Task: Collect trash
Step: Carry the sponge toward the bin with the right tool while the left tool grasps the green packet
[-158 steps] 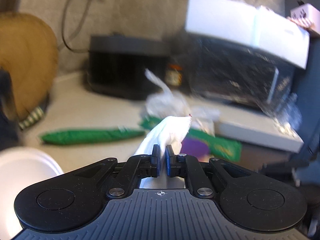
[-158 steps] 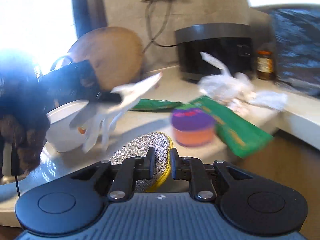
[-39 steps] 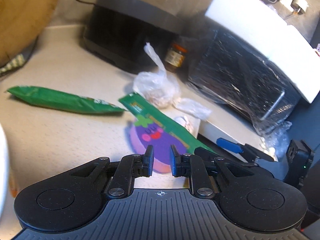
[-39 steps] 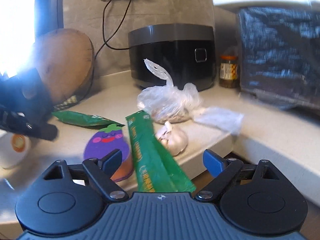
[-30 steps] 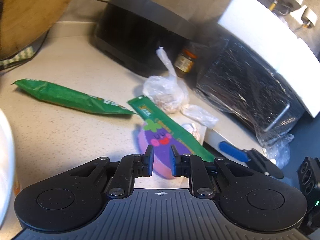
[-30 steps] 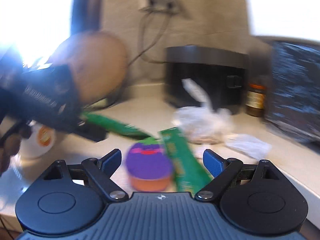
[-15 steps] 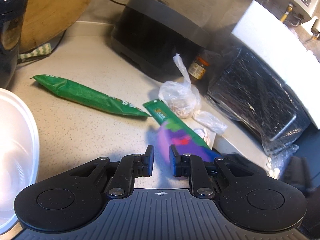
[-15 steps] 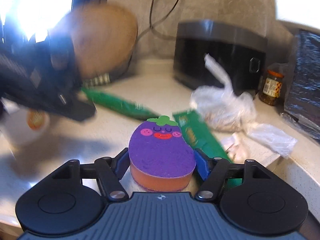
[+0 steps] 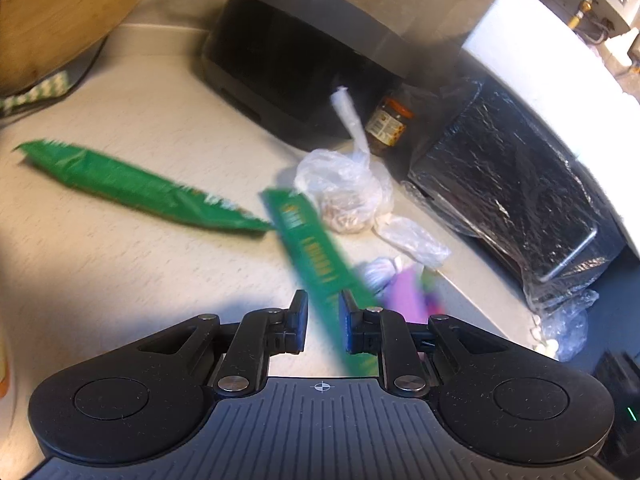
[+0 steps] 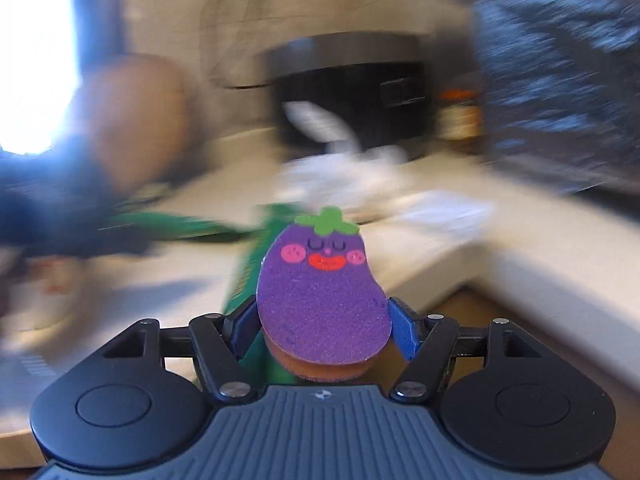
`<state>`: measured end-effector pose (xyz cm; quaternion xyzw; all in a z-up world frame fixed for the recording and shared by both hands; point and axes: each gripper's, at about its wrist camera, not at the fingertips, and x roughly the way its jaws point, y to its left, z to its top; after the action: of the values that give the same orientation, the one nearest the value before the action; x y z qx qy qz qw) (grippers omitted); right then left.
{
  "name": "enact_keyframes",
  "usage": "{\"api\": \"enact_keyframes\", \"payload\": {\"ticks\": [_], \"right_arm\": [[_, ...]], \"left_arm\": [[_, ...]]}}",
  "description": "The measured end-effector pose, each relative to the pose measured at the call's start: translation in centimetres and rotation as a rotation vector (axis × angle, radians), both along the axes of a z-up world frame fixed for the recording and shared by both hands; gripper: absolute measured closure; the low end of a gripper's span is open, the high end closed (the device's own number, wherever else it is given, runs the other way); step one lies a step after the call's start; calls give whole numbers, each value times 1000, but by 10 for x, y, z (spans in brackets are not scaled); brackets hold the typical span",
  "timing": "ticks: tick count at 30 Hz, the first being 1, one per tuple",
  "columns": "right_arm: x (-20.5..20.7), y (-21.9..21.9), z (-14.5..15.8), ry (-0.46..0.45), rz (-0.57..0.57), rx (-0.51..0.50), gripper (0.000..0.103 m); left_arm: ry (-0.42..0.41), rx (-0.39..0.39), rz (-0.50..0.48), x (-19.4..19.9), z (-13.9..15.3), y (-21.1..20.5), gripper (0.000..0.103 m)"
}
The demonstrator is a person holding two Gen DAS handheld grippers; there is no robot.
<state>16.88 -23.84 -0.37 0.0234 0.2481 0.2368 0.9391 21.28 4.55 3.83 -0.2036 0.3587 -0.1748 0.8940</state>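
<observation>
My right gripper (image 10: 322, 332) is shut on a purple eggplant-shaped sponge (image 10: 323, 292) with an orange underside and holds it above the counter. The sponge also shows as a purple blur in the left wrist view (image 9: 408, 298). My left gripper (image 9: 323, 320) hovers over a flat green wrapper (image 9: 316, 264), its jaws a narrow gap apart with nothing held. A second, puffy green wrapper (image 9: 132, 186) lies on the counter to the left. A knotted clear plastic bag (image 9: 348, 188) and a crumpled clear film (image 9: 412, 236) lie behind the flat wrapper.
A black rice cooker (image 9: 304, 56) stands at the back, a small jar (image 9: 388, 120) beside it. A foil-wrapped black appliance (image 9: 516, 188) is at the right. A wooden board (image 9: 60, 12) leans at the back left. A garlic bulb (image 9: 376, 274) lies near the counter edge.
My right gripper has lifted the eggplant sponge off the counter and moves fast; its view is blurred. My left gripper has shifted right, over the flat green wrapper.
</observation>
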Motion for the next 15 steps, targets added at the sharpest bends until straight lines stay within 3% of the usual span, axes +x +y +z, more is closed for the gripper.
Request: {"api": "enact_keyframes", "payload": {"ticks": [3, 7, 15], "right_arm": [[-17, 5, 2, -51, 12, -2, 35], [-29, -21, -4, -132, -122, -29, 35], [-23, -100, -50, -59, -383, -55, 35]], "left_arm": [[-32, 75, -12, 10, 5, -23, 84], [-149, 300, -30, 12, 6, -65, 84], [-343, 786, -111, 6, -29, -145, 78]]}}
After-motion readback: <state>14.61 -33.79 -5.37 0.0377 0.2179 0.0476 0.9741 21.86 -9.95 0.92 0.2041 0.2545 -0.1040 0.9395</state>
